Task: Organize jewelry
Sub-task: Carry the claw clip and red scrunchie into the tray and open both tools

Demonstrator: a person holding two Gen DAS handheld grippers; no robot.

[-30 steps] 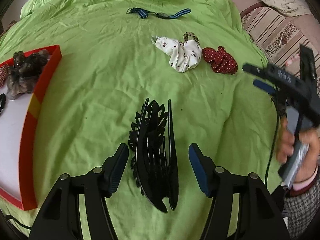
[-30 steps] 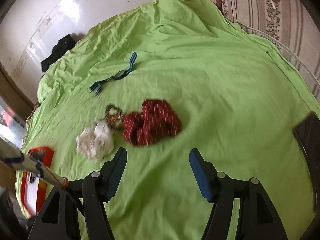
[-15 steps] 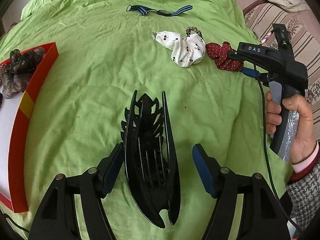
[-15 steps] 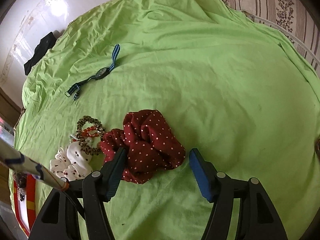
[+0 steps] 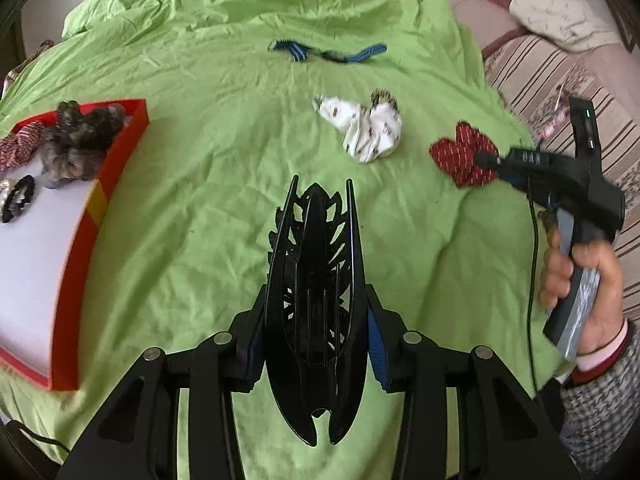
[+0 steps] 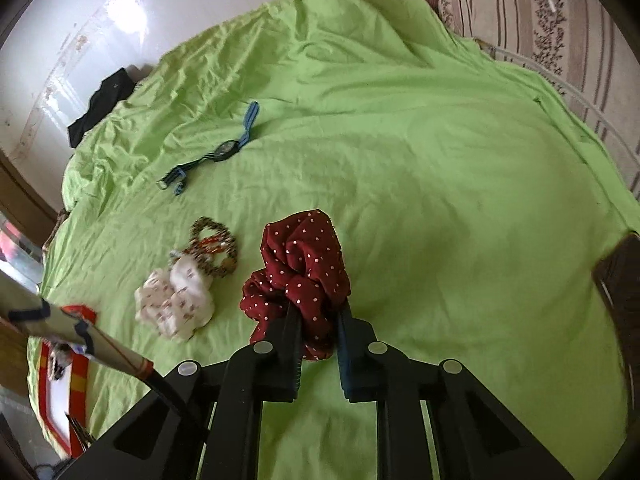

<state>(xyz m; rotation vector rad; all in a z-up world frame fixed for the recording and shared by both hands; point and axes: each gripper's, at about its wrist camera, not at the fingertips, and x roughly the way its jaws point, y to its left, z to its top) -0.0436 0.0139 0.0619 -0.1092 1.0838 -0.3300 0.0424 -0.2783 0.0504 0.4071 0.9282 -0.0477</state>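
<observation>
Black plastic fills the left claw [image 5: 316, 344]: its jaws are pinched onto the lower half of a large openwork hair claw clip [image 5: 316, 280], whose long prongs jut forward over the green bedspread [image 5: 192, 168]. The right claw [image 6: 318, 344] is clamped on a dark red dotted scrunchie [image 6: 304, 272], gripping only its near folds while the rest bulges free. The red-rimmed tray [image 5: 120, 152] sits well apart to the left, already holding scrunchies. The risks, as I judge them: the clip's smooth curved shell could twist or slide out during the carry, and its prongs could snag the sheet. The scrunchie's soft fabric may slip from a shallow hold. A white scrunchie [image 5: 370, 132], beaded bracelets [image 6: 214, 246] and a blue-strapped watch [image 6: 224, 150] remain on the bed.
</observation>
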